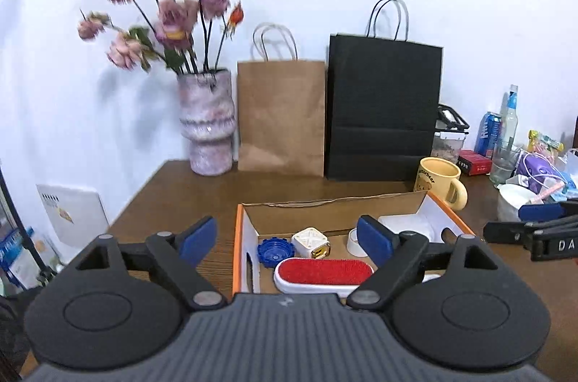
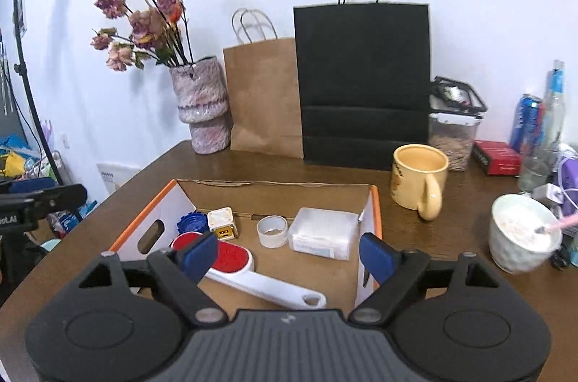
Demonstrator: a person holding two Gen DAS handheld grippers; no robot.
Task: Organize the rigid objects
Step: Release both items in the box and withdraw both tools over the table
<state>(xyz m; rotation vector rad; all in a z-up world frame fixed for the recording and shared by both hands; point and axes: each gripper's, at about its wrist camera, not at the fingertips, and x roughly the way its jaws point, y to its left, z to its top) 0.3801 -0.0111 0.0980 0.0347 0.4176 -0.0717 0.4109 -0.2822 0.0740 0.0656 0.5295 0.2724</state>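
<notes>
While both tongs stand spread and empty, one box on the table holds five things.
Inside: one red lint brush, one blue cap, one white cube, one tape roll, one clear case. Left tongs and right tongs hover above it; one yellow mug stands beside it, two paper bags behind.

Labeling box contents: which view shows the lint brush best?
Right wrist view: the lint brush lies in the box with red head and white handle both visible. The left wrist view shows only its red head; the left gripper hides the handle.
</notes>
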